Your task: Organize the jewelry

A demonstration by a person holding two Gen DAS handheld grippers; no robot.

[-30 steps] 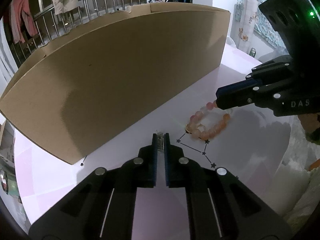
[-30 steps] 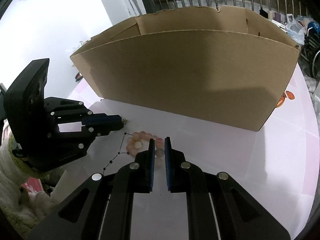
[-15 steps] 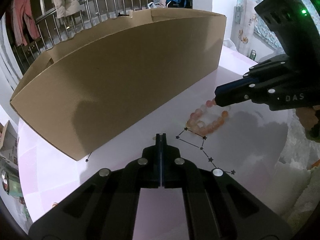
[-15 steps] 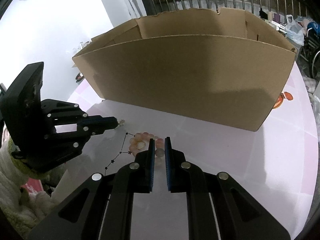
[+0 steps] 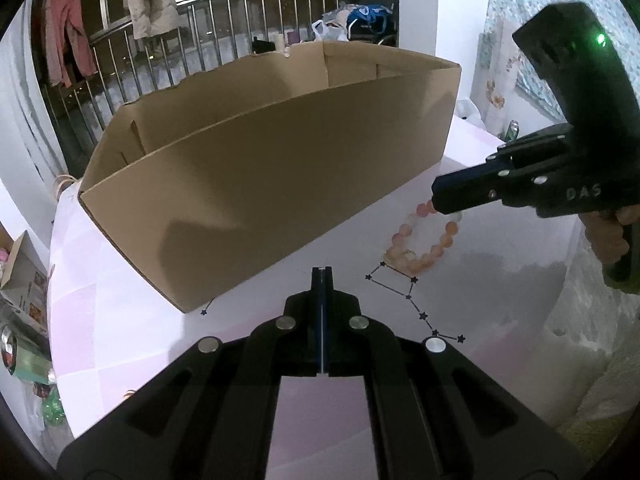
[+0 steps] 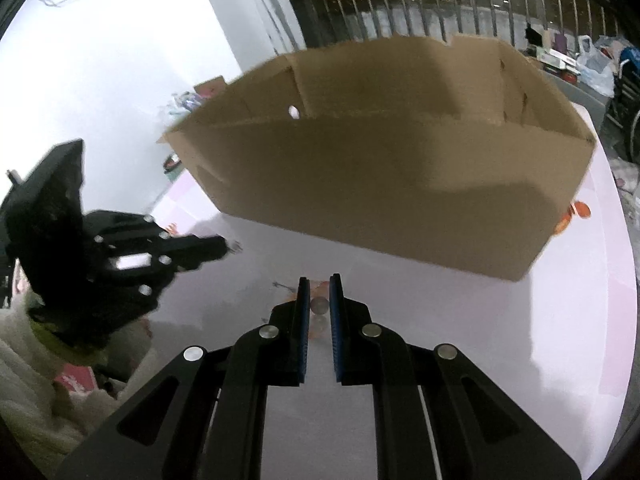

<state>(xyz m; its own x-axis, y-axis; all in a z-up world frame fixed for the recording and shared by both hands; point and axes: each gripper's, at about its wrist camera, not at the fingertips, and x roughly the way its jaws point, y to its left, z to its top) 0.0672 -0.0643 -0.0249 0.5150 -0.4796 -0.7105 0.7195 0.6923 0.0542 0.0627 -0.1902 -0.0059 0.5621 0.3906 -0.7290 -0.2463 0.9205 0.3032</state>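
The cardboard box [image 5: 272, 184] filled the left wrist view from nine to one o'clock on the pale table [image 5: 120, 320]. The left gripper [image 5: 321, 276] was clenched at six, its catch hidden. At three, the right gripper [image 6: 319, 292] grasped a bead of the pink bead bracelet [image 5: 424, 246].

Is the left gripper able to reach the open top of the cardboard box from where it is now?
Probably yes. The left gripper sits before the cardboard box, whose top is open, with nothing between them; it only has to rise over the near wall.
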